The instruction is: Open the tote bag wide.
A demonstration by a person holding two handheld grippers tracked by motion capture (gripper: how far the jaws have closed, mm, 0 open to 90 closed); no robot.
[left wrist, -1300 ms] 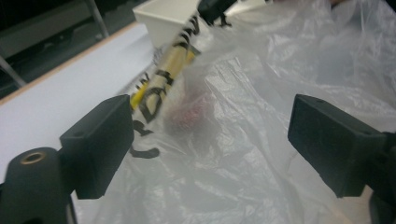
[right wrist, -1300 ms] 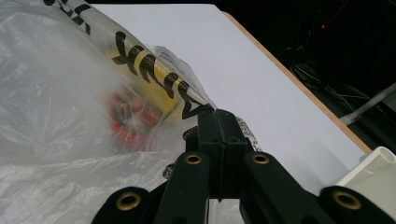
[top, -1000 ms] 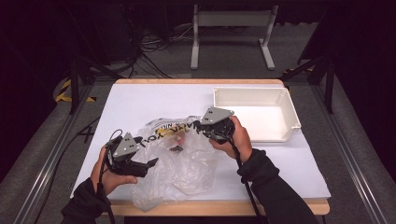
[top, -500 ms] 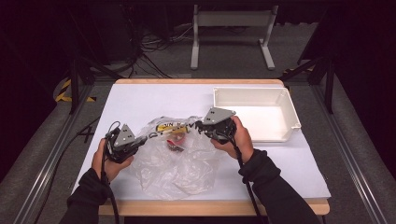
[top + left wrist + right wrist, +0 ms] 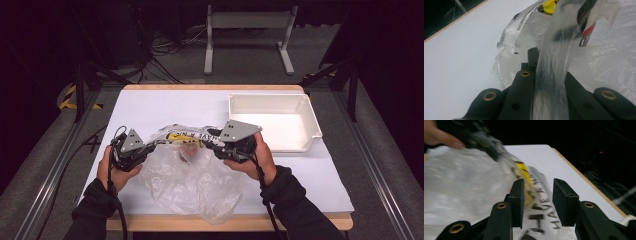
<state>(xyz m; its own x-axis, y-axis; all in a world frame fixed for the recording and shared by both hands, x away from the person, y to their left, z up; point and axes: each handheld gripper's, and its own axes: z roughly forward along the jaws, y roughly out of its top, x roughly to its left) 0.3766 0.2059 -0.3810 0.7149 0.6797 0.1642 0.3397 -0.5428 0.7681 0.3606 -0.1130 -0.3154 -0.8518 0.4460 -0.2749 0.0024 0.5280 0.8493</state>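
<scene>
Dark studio floor with cables and a metal stand frames a white table, where an empty white tray sits toward two o'clock and a crumpled clear plastic bag printed with yellow and black lettering lies at the centre, spilling toward six o'clock over the near edge. On the bag's nine-o'clock side the left gripper is clenched on the bag's rim; in the left gripper view a band of film runs up between its closed jaws. At three o'clock of the bag the right gripper has just been opening; in the right gripper view its jaws stand apart with the printed edge lying loosely between them, no pad pressing on it. As a judgement, the step in hand is spreading the bag's mouth, and doing it well means keeping the left clamp steady as an anchor while the right one re-bites a single layer of the rim farther along, then drawing the two apart gently so the thin film neither tears nor slips. Something small and reddish shows through the film near the mouth, too blurred to name. Much of the lettering is unreadable, the right gripper view is smeared by motion, and how many layers the left jaws hold cannot be told.
</scene>
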